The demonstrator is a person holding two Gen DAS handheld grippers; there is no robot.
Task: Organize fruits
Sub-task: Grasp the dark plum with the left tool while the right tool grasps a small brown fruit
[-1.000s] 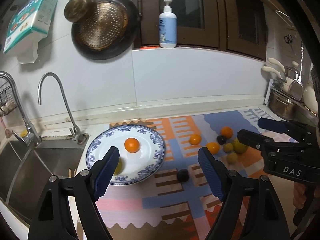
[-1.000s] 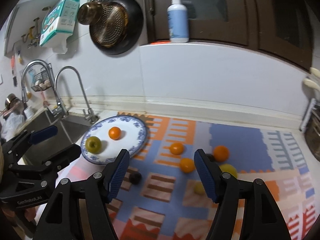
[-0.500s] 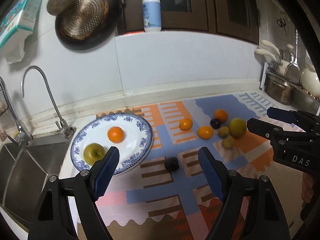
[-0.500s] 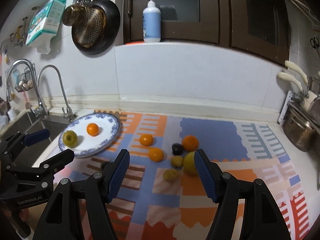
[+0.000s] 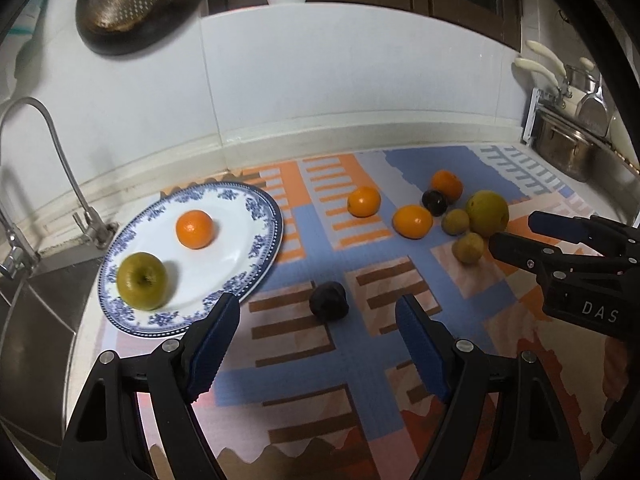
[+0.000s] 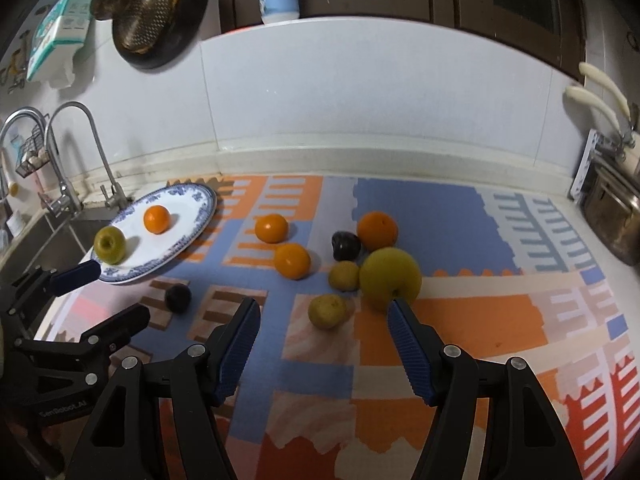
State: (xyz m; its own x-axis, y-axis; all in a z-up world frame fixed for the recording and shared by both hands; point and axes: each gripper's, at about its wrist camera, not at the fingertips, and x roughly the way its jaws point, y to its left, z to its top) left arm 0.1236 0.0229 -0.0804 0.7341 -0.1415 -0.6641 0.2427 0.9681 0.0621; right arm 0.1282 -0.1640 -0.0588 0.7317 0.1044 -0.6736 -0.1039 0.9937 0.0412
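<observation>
With both tongs (image 5: pixel 318 320) (image 6: pixel 323 320) held wide and empty, the small, round, roll-prone plum (image 5: pixel 329 301) is best gripped gently across its middle.

We counted 4 oranges (image 6: pixel 378 230), 2 dark plums (image 6: pixel 345 245), 2 small yellow-green fruits (image 6: pixel 327 311), 1 big pear (image 6: pixel 390 279), 1 green apple (image 6: pixel 109 245), 1 plate (image 6: pixel 200 216).

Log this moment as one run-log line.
left gripper: open, empty | right gripper: open, empty | plate: green apple, orange | mat: eight fruits loose
</observation>
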